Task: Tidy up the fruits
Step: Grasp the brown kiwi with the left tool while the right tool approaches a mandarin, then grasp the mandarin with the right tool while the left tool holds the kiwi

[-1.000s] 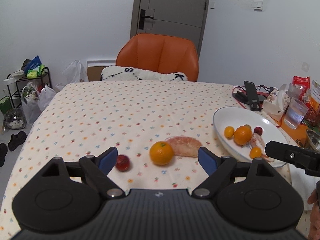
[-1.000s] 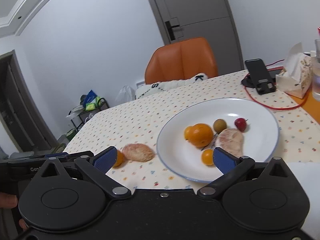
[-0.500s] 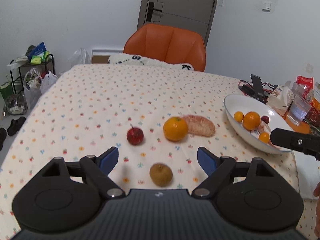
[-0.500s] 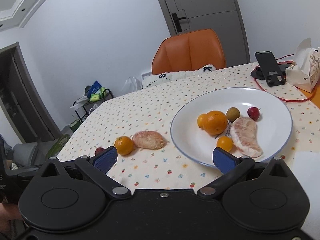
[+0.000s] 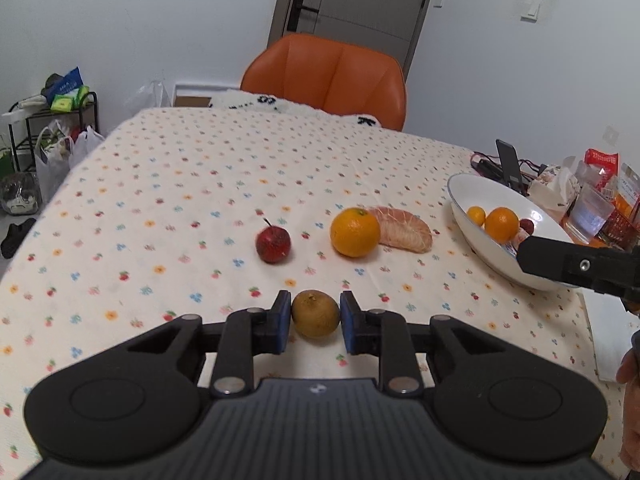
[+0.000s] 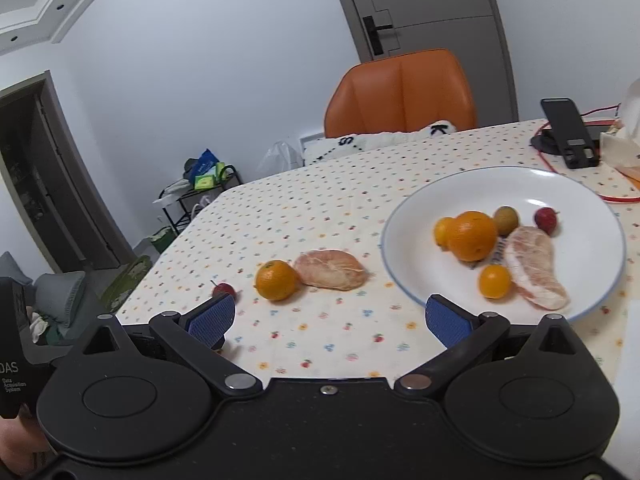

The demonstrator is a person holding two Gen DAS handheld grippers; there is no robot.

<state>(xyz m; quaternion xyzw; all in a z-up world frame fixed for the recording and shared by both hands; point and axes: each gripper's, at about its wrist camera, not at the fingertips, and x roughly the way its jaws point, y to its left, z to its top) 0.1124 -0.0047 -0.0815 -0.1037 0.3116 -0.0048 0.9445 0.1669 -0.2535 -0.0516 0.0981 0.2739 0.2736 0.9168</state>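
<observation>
Your left claw [image 5: 315,322] is clamped on the brown fruit [image 5: 315,319], pads pressed to its two sides at the widest part, low over the bench [image 5: 168,200]; whether the fruit has left the cloth cannot be told. It looks small, round and firm-skinned, so it should be light, but a round body can squirt out of flat pads: keep the hold across the middle and squeeze no harder than needed.

Beyond it on the bench lie the red fruit [image 5: 273,244], then the orange [image 5: 355,232], touching the peeled segment [image 5: 404,230]. Judge the segment soft and easily torn; take it across its thick middle, gently.

Further right stands the plate [image 6: 576,184], already carrying several fruits, including another segment [image 6: 534,266] and a second orange [image 6: 472,236].

Your right claw [image 6: 331,320] has its fingers wide apart, holding nothing, hovering above the bench just short of the plate.
</observation>
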